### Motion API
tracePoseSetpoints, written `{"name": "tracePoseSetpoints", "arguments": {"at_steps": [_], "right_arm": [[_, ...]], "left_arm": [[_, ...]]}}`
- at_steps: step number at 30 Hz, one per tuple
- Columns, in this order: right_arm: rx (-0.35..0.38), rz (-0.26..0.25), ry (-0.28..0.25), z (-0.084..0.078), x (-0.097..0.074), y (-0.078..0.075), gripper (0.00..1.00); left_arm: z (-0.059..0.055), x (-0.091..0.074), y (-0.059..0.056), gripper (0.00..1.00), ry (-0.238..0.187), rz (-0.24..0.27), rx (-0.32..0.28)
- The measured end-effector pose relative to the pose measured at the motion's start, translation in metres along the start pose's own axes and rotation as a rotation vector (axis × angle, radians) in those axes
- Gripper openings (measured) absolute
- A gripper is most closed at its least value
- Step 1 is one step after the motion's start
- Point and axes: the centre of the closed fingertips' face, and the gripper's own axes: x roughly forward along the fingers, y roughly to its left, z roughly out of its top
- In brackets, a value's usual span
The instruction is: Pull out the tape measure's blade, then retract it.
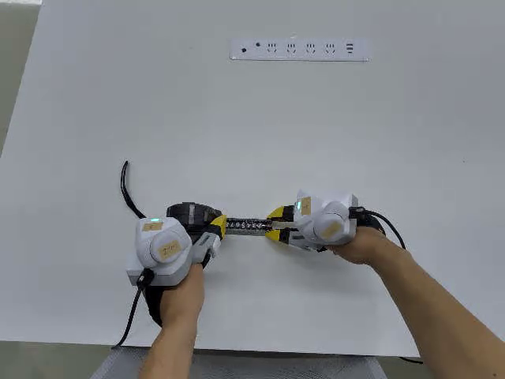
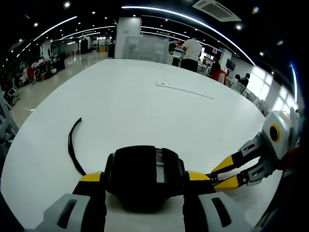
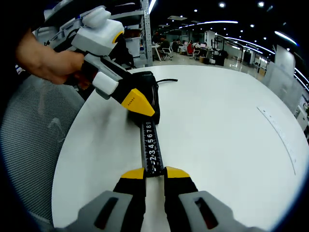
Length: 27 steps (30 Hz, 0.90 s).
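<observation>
Tape measure point(image 1: 192, 213) sits close to the front edge of the bench point(image 1: 355, 118), a little left of its middle, black case lying flat. The left gripper point(image 2: 144, 176) has its fingers point(image 2: 91, 177) closed on the two sides of the case. The right gripper point(image 3: 154, 172) has its fingers point(image 3: 177, 172) pinched shut on the tip of the blade point(image 3: 151, 145), which is out only a short way, numbers up, running level between the two. A black cord point(image 1: 126, 189) trails from the case toward the left edge, and a power strip point(image 1: 300, 50) lies well apart near the back edge.

To my eye the pull has barely got going, so most of the job is ahead. Doing it well looks like pinning the case firmly with the left while the right draws straight along the blade's own line toward the right edge, low over the bench, with no twist or lift to buckle it. For the return I'd walk the tip back slowly rather than let it snap home
</observation>
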Motion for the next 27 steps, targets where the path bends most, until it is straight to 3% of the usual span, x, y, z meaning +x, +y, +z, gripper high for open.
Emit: {"name": "tracePoseSetpoints", "arguments": {"at_steps": [27], "right_arm": [[0.010, 0.011, -0.042, 0.029, 0.031, 0.005, 0.12]], "left_arm": [[0.000, 0.000, -0.001, 0.61, 0.005, -0.008, -0.011]]}}
